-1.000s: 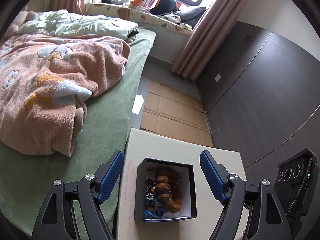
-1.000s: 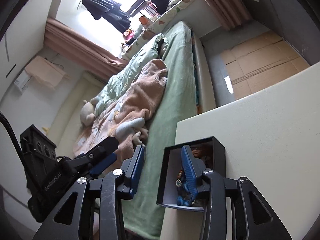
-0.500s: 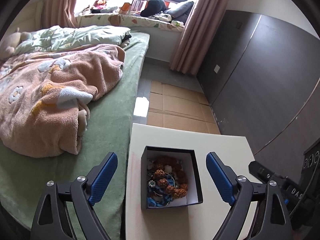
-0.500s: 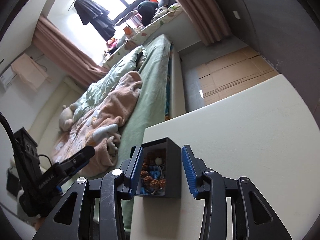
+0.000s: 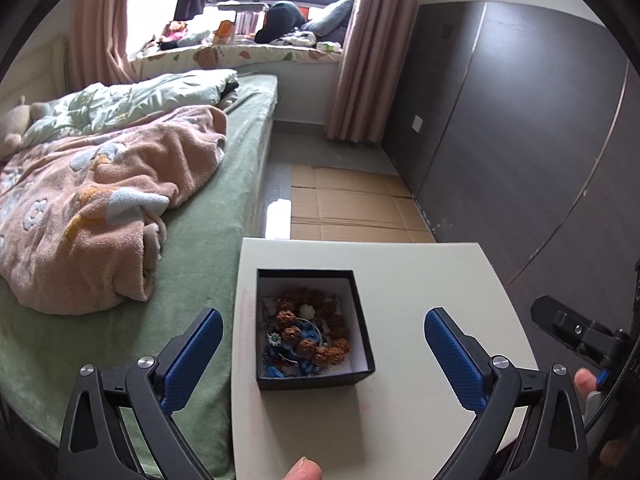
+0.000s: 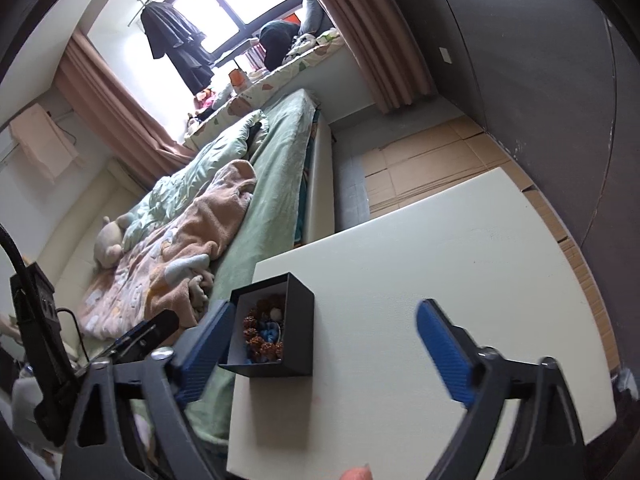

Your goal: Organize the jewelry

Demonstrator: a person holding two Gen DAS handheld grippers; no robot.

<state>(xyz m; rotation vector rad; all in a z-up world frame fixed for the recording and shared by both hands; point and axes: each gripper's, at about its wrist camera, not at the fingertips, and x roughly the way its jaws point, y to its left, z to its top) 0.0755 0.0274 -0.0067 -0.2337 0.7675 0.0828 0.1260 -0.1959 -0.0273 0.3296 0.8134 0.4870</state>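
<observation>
While the black box (image 5: 314, 326) stands near the left edge of the white surface (image 5: 432, 280), just beside the bed (image 5: 224, 264), all the jewelry (image 5: 306, 332) that I can see lies inside it in one tangled heap: brown knobbly beads, some blue pieces and a small white flower. No piece shows on the surface outside the box. This fits two stages: either the jewelry is gathered into the box as the task wants, or the heap waits to be sorted out; the pictures do not settle which.

The left tool (image 5: 320, 344) hangs above the box with its blue fingers wide apart, one on each side, holding nothing. The right tool (image 6: 324, 336) is also spread wide and empty, with the box behind its left finger.

If a piece must be taken out, I judge it best to come straight down, close on one bead strand only, and lift slowly, because the strands look knotted together and can drag others out. The box is light and near the edge, so the other tool should steady its wall.
</observation>
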